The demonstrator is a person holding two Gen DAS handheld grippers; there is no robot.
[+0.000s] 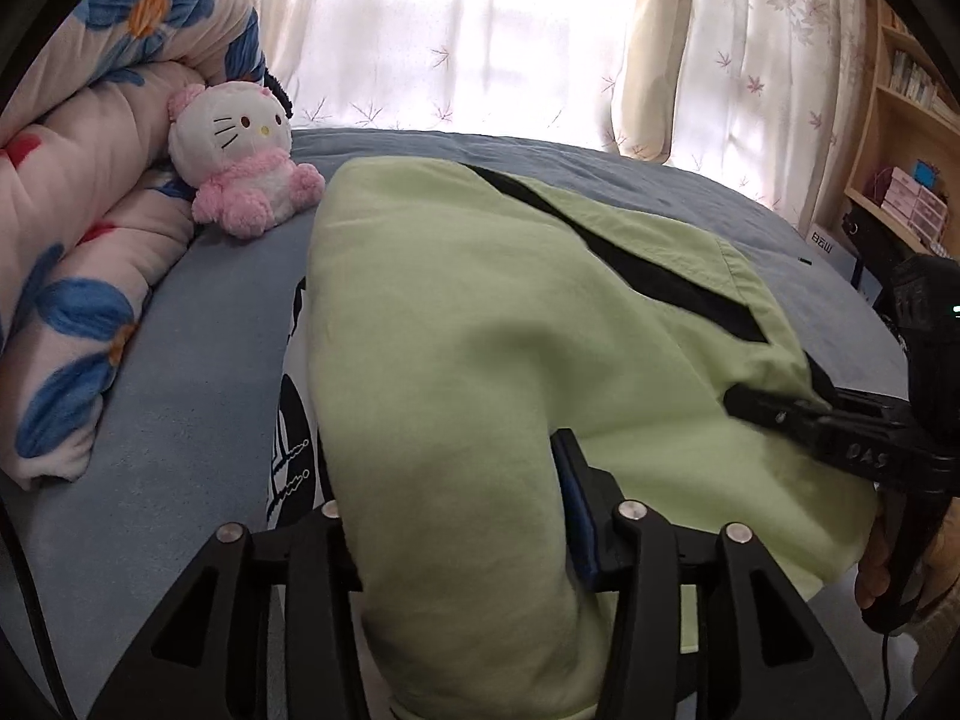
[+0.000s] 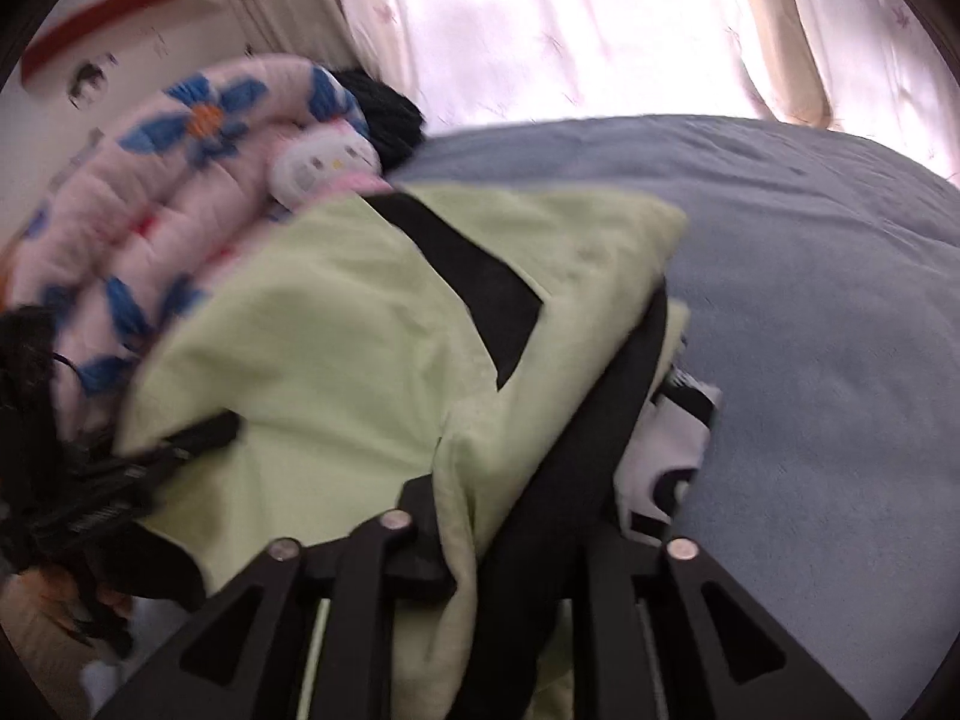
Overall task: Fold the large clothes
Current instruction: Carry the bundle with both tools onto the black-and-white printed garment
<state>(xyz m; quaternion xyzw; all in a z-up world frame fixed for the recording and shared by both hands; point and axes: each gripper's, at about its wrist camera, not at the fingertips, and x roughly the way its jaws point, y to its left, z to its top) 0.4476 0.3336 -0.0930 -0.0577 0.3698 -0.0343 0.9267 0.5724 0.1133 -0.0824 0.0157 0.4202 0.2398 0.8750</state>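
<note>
Left to right on the bed (image 1: 180,420): a rolled floral quilt (image 1: 78,276) and a plush cat (image 1: 240,162) near the left edge; mid-bed, the garment (image 1: 480,312), pale green woven cloth with black panels, over a white printed layer. Left tool (image 1: 456,498) pinches a thick green fold; right tool (image 2: 516,516) clamps a bunched green-and-black edge. The cloth looks soft, light and limp, best held at hems or corners.

two tools (image 1: 456,516) (image 2: 510,534), one green garment (image 1: 480,330), one plush cat (image 1: 240,156), perhaps one quilt (image 1: 78,228)
</note>
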